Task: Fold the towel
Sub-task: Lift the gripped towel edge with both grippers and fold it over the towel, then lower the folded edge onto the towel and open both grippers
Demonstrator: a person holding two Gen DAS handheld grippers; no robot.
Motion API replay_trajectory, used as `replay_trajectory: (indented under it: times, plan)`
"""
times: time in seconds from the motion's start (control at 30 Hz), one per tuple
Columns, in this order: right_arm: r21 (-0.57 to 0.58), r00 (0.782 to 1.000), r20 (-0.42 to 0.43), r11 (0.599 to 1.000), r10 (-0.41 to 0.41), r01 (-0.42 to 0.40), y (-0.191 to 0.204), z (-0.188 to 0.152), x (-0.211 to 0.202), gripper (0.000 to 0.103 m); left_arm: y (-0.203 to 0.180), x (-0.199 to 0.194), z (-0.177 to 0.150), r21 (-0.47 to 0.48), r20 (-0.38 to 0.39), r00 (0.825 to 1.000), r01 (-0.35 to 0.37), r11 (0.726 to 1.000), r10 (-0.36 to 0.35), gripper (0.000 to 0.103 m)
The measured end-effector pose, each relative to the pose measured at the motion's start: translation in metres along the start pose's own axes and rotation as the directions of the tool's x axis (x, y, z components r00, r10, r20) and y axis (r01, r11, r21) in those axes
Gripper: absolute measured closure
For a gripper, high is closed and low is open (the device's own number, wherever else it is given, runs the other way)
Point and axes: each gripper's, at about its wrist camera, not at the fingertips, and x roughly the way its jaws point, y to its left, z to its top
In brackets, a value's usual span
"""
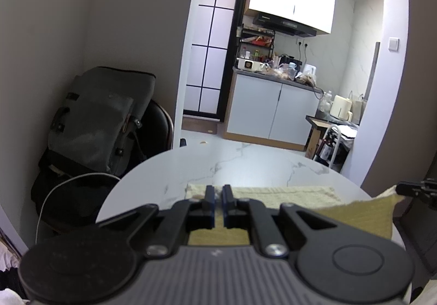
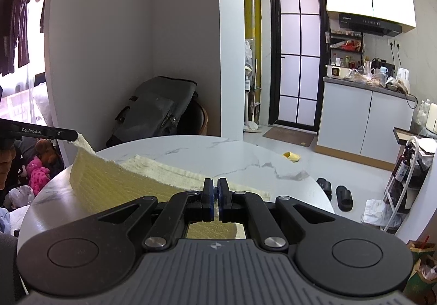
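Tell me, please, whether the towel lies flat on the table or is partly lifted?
Partly lifted: the towel rises off the table at corners pinched by the left gripper and right gripper; its far edge rests on it.

"GenRobot.AI" on left tongs (image 2: 77,136); range hood (image 2: 370,24) brand too blurred, perhaps.

Round marble-look table (image 2: 245,160) in front of you. Grey backpack (image 1: 101,116) propped on a dark chair (image 1: 161,124) in the corner. Past the arch: white kitchen cabinet (image 1: 270,111), cluttered counter, black-framed glass door (image 2: 299,56). Yellow slipper (image 2: 291,156) and black slippers (image 2: 337,191) on the floor; clothes (image 2: 19,4) hang far left.
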Motion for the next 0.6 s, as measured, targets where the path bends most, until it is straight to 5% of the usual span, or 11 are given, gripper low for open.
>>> replay_trajectory:
  times: [0.6]
  plan:
    - [-0.01, 1.0, -0.017, 1.0, 0.022, -0.022, -0.026, 0.015, 0.063, 0.099, 0.006, 0.045, 0.016, -0.02, -0.026, 0.999, -0.039, 0.999, 0.039, 0.098]
